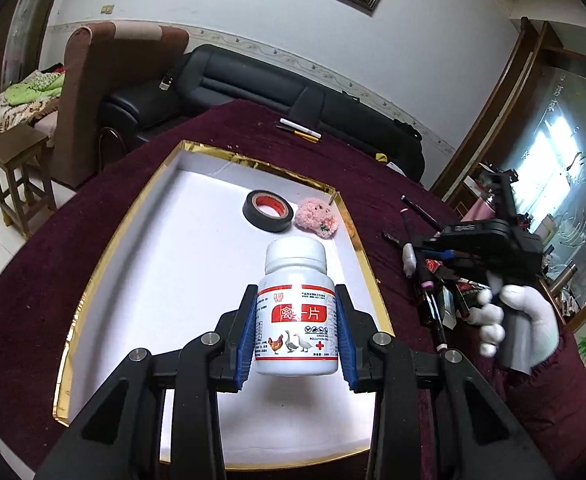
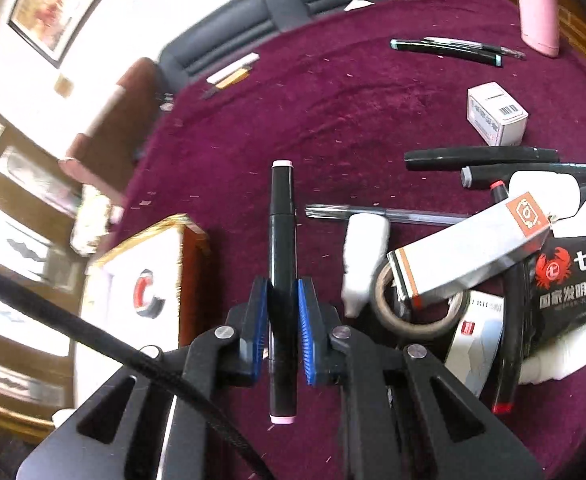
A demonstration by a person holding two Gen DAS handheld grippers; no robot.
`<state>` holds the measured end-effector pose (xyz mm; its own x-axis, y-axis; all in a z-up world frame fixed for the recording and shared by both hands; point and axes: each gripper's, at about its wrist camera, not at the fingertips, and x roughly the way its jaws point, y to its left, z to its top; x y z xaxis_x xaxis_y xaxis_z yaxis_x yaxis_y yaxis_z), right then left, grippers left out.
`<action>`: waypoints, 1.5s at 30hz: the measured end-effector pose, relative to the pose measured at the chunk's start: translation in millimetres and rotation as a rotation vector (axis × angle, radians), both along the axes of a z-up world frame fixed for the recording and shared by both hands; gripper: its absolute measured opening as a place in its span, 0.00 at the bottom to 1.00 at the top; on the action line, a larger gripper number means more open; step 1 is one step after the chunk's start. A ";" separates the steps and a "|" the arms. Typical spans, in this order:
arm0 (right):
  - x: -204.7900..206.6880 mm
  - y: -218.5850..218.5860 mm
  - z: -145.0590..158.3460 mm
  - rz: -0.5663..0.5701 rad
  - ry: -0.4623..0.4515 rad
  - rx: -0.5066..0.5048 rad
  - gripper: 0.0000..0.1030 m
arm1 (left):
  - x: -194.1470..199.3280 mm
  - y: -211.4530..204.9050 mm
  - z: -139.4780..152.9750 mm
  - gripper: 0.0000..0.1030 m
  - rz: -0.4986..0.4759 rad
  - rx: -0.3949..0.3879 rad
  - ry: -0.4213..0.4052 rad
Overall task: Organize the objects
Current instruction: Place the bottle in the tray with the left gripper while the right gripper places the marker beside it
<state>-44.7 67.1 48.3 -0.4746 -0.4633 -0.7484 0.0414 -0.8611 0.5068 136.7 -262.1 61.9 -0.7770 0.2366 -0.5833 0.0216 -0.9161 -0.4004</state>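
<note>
My left gripper (image 1: 296, 296) is shut on a white pill bottle (image 1: 296, 312) with a red label and poultry pictures, held above the white, gold-rimmed tray (image 1: 141, 264). In the tray lie a black tape roll (image 1: 268, 211) and a pink plush toy (image 1: 317, 221). My right gripper (image 2: 283, 286) is shut on a black marker (image 2: 281, 280) with pink end caps, over the purple tablecloth next to a pile of objects. The right gripper also shows in the left wrist view (image 1: 489, 240), held by a white-gloved hand.
The pile at right holds black markers (image 2: 481, 158), a clear pen (image 2: 389, 214), a brown tape ring (image 2: 417, 312), boxes (image 2: 469, 248), a small white box (image 2: 497, 114) and a white squeeze bottle (image 2: 363, 256). Pens (image 1: 299, 130) lie at the table's far edge. A pink flask (image 2: 539, 4) stands far right.
</note>
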 end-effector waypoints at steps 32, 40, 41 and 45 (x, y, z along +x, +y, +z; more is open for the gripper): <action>-59.5 -218.5 -41.0 0.383 -0.239 -0.245 0.15 | -183.0 -90.3 -35.5 0.30 0.116 -0.048 -0.291; -53.3 -203.7 -34.0 0.352 -0.187 -0.220 0.24 | -161.5 -103.0 -10.9 0.31 0.140 -0.012 -0.199; -50.7 -197.3 -30.2 0.349 -0.177 -0.223 0.24 | -152.6 -103.8 -4.6 0.31 0.156 -0.011 -0.176; -31.0 -159.3 -9.1 0.334 -0.106 -0.235 0.24 | -119.8 -86.7 11.0 0.37 0.169 0.011 -0.101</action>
